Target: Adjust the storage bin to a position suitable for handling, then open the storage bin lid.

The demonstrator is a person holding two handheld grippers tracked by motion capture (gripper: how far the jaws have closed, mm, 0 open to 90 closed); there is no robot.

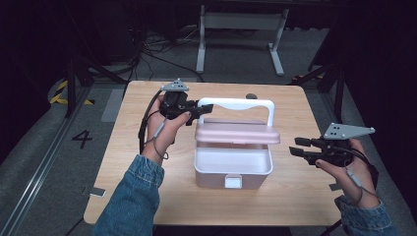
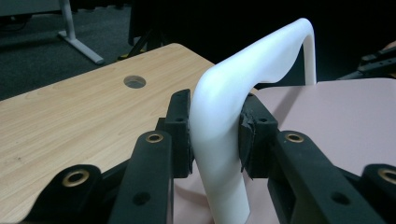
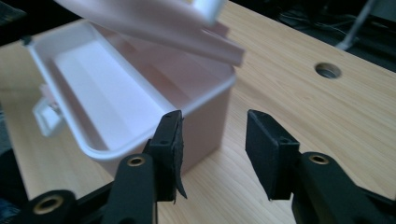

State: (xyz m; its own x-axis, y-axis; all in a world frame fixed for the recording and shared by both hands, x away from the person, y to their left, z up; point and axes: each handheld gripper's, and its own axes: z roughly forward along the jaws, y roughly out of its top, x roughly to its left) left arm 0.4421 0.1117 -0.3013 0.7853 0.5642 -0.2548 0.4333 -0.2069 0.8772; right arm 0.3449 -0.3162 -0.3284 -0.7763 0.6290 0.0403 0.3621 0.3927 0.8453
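Partly hidden: white handle [image 2: 243, 93] bend, clamped between left gripper [image 2: 215, 135] jaws.

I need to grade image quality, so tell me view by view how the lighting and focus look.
High view: table evenly lit, surroundings dark, slightly soft. Left gripper view: white handle bright, nearly blown out, sharp near the jaws. Right gripper view: pink box washed out and soft, its lid blurred at the top.
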